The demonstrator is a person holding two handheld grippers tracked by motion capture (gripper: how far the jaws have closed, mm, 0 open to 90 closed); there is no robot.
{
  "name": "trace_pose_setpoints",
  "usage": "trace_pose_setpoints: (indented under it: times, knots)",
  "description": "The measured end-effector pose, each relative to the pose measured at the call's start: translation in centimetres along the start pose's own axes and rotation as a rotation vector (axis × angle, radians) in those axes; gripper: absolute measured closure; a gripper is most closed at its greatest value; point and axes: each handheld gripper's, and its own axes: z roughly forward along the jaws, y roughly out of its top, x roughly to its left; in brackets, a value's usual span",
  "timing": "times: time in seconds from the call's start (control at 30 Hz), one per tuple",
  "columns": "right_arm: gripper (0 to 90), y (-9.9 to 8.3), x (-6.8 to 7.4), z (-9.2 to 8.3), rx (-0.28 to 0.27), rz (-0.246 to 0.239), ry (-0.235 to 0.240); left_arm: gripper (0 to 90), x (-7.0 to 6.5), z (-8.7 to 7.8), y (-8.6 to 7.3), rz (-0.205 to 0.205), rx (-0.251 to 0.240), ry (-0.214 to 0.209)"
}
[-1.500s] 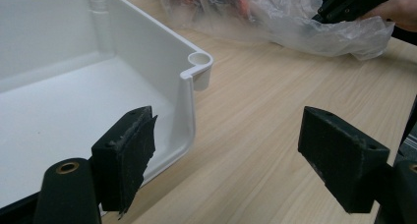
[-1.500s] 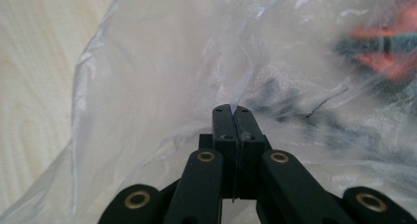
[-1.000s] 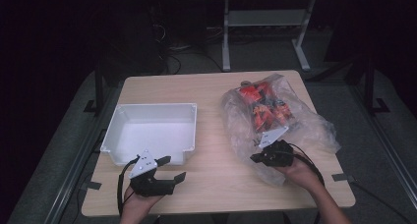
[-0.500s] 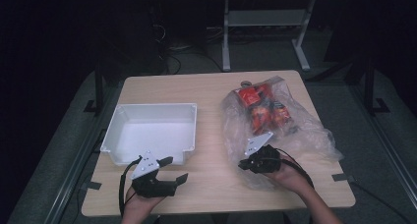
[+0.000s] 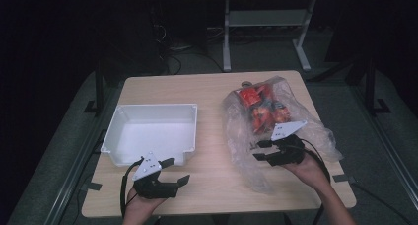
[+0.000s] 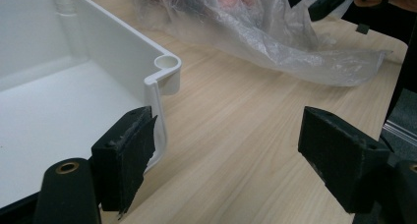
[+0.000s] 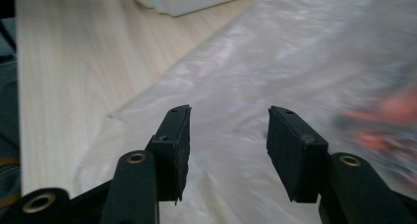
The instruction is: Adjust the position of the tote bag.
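Desk: light wood top — carries a white tray on the person's left half and a clear plastic bag on the right half.

Plastic bag: crumpled, transparent, lying flat on the desk; its near flap runs toward the front edge. Red and orange items sit bunched in its far end, their kind too blurred to tell.

White tray: rectangular, open side up, standing well apart from the bag, with bare desk between them. In the left gripper view its rounded corner post stands just beyond the left jaw.

Right gripper: held by the right hand over the near right part of the bag, jaws pointing toward the middle of the desk. The jaws have just been opening; in the right gripper view they stand moderately apart with film visible beyond the gap and nothing pinched between the pads — the bag is not held.

Left gripper: held low near the front edge of the desk, just in front of the tray's near right corner. Jaws spread wide in the left gripper view, bare desk between them; one pad lies just beside the tray wall, contact cannot be told.
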Motion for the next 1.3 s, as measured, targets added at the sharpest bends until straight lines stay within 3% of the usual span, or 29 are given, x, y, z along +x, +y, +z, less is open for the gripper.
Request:
trace_pose_setpoints:
  times: [0.27,0.3,0.4,0.43,0.5,0.7,0.83,0.9,1.03,1.17,1.3]
  knots:
    - [45.5,-2.2,-3.1,-2.4,0.011,0.07,-0.137,21.3,0.0,0.0,0.0,0.0,0.001,-0.002]
    - [45.5,-2.2,-3.1,-2.4,0.011,0.07,-0.137,21.3,0.0,0.0,0.0,0.0,0.001,-0.002]
    - [43.2,-3.5,-4.6,-3.7,0.018,0.109,-0.21,21.3,0.0,0.0,0.0,0.0,0.0,-0.003]
    - [43.2,-3.5,-4.6,-3.7,0.018,0.109,-0.21,21.2,0.0,0.0,0.0,0.0,0.0,-0.003]
    - [42.2,-4.7,-5.8,-4.9,0.024,0.156,-0.257,21.2,0.0,0.1,0.0,-0.002,0.0,-0.005]
    - [42.1,-6.6,-7.2,-5.6,0.04,0.215,-0.274,21.2,-0.1,0.2,0.0,0.001,0.004,-0.009]
    - [42.2,-7.9,-8.1,-5.2,0.098,0.243,-0.276,21.2,-0.1,0.2,0.0,-0.001,0.004,-0.007]
    - [43.9,-8.5,-8.2,-4.5,0.155,0.238,-0.277,21.3,-0.1,0.2,0.0,-0.004,0.003,-0.006]
    - [50.8,-8.9,-8.3,-4.1,0.191,0.229,-0.292,21.3,0.0,0.1,0.0,-0.003,0.002,-0.006]
    - [66.0,-9.4,-8.5,-3.5,0.245,0.244,-0.282,21.3,0.0,0.1,0.0,-0.002,0.003,-0.006]
    - [74.7,-9.6,-8.5,-3.4,0.244,0.259,-0.267,21.3,0.0,0.1,0.0,-0.004,0.002,-0.005]
